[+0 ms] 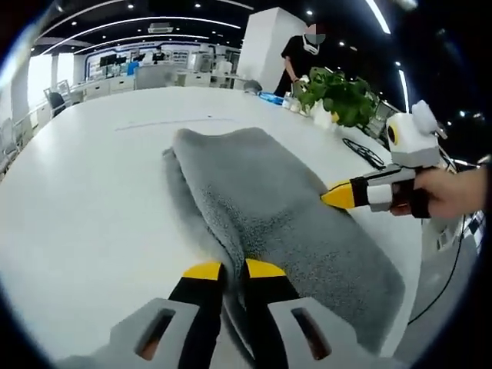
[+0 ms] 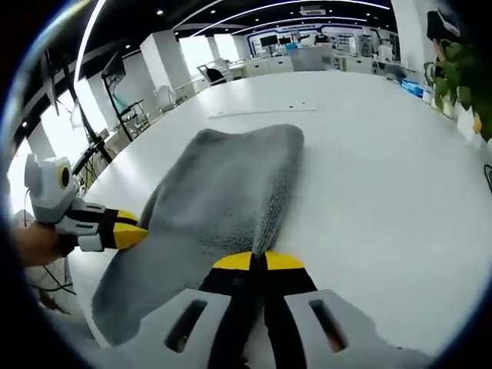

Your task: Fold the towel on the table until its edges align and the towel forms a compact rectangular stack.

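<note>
Towel (image 1: 269,207) lies folded lengthwise mid-counter (image 1: 92,192); left gripper (image 1: 234,270) and right gripper (image 2: 258,261) both clamped on its near edges: lift evenly, carry to far end, match corners.

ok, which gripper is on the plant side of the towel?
The right gripper: it pinches the towel along the edge facing the plant. The left gripper holds the opposite edge.
</note>
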Demonstrator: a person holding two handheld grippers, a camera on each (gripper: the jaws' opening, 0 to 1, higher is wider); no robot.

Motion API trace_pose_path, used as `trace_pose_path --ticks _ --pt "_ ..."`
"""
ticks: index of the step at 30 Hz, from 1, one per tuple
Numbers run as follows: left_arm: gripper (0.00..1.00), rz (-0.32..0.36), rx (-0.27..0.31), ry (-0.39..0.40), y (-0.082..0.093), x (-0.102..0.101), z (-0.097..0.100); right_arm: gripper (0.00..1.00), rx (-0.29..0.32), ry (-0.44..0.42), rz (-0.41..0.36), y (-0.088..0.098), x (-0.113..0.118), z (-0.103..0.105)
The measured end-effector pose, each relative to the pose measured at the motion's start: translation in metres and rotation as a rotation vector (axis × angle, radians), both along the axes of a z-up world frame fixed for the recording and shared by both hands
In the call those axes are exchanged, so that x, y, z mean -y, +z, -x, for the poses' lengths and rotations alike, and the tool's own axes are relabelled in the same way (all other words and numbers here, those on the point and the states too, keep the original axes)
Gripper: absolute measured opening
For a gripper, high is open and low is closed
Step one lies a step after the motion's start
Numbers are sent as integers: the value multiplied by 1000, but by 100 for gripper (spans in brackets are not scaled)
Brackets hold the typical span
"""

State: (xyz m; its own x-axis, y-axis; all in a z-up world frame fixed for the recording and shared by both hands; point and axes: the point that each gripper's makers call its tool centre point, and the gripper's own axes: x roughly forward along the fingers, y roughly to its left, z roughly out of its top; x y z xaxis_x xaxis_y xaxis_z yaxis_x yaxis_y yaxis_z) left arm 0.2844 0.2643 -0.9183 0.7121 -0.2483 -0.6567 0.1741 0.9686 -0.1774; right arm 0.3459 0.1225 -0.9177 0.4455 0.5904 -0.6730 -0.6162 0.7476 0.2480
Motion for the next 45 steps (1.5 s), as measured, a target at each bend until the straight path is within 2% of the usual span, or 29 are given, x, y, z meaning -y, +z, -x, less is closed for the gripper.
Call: trace_pose_path --ticks 3,5,10,14,19,21,25,26,27,30,34,38,43,45 --pt "13 -3 -23 -16 2 1 -1 1 11 10 3 1 1 1" --pt "18 -39 -27 -37 6 -2 2 2 37 51 -8 8 -1 3" --pt "28 -76 21 -57 24 -6 7 6 97 120 -4 21 1 4" --pt "37 -152 69 -157 39 3 13 12 157 184 1 33 -1 9" --pt "42 -215 103 -314 49 27 25 16 188 285 2 44 -5 28" --pt "41 -248 68 -361 47 33 35 18 186 321 -6 45 -7 37" --pt "40 -233 78 -440 50 52 48 19 183 385 1 44 -7 51" --pt "40 -226 77 -494 50 60 57 19 190 413 13 43 -7 57" --pt "39 -227 75 -503 49 62 59 19 193 431 18 43 -6 61" --pt "36 -275 63 -629 45 80 82 19 194 484 21 42 -5 78" --pt "36 -251 57 -673 39 99 101 19 188 519 33 42 -4 102" --pt "35 -188 37 -731 32 117 122 19 172 540 31 37 1 115" --pt "31 -232 36 -776 25 119 133 20 172 585 40 40 4 141" --pt "29 -238 35 -778 24 119 135 20 175 600 42 37 6 143"
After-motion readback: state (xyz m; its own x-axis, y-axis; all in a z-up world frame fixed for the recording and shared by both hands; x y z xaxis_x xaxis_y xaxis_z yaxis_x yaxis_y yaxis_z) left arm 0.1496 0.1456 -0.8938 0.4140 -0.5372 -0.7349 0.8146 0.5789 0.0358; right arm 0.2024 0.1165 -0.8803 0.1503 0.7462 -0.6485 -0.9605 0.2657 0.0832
